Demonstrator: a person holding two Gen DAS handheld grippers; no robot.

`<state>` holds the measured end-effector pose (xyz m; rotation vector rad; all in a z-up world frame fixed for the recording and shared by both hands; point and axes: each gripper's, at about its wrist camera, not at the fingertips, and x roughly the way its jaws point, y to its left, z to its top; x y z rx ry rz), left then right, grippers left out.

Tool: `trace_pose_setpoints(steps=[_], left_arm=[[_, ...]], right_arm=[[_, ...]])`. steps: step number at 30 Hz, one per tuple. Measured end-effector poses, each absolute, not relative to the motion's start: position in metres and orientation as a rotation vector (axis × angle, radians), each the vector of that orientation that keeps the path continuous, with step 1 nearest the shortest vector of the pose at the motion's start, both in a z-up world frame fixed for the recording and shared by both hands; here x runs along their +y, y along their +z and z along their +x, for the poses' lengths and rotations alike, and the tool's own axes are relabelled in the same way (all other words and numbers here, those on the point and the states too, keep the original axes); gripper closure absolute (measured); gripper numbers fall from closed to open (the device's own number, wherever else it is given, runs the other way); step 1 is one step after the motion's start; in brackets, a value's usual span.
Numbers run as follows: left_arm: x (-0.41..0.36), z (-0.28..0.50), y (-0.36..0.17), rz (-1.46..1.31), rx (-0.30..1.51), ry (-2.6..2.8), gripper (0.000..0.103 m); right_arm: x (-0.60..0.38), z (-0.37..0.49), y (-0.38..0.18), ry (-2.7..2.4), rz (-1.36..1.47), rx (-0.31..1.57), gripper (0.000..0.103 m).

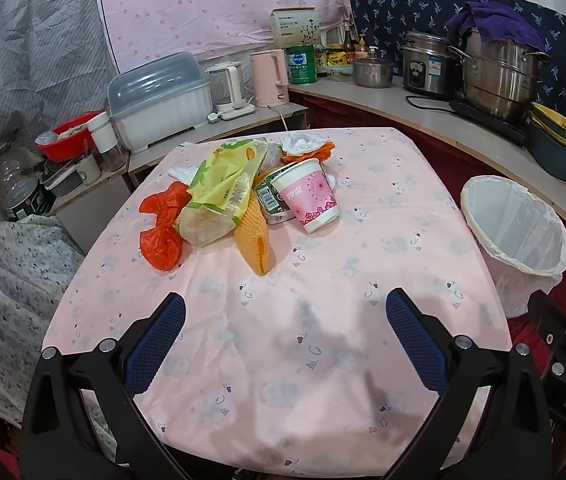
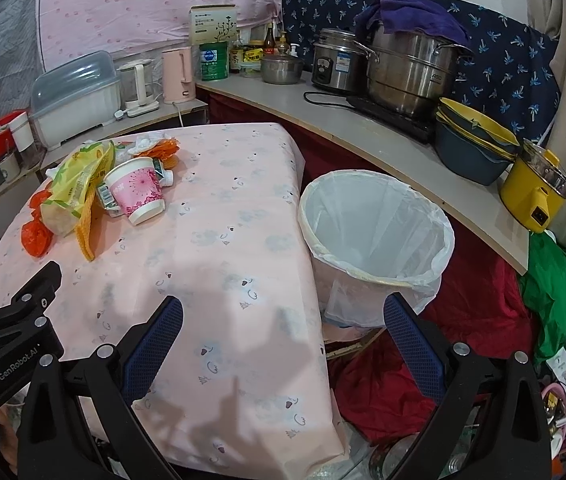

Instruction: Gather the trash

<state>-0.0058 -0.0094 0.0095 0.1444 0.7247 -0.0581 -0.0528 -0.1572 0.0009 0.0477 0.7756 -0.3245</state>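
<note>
Both our left hand-held gripper (image 1: pixel 285 316) and right hand-held gripper (image 2: pixel 283 316) hover spread and empty, so we judge nothing collected: trash pile (image 1: pixel 239 192) sits far-left on the tabletop (image 1: pixel 323 264), bin (image 2: pixel 375 236) right looks empty.

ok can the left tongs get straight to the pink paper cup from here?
Probably yes. The left tongs are open and empty, and only bare tablecloth lies between them and the pink paper cup, which lies tipped on the pile's near edge.
</note>
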Motion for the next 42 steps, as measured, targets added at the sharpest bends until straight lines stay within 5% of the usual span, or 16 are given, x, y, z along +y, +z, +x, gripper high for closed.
trace_pose_setpoints(steps=[42], left_arm=[[-0.011,-0.007,0.0,0.137,0.748,-0.114,0.007]], right_arm=[[-0.162,-0.058,-0.001,-0.342,0.052,0.777,0.007]])
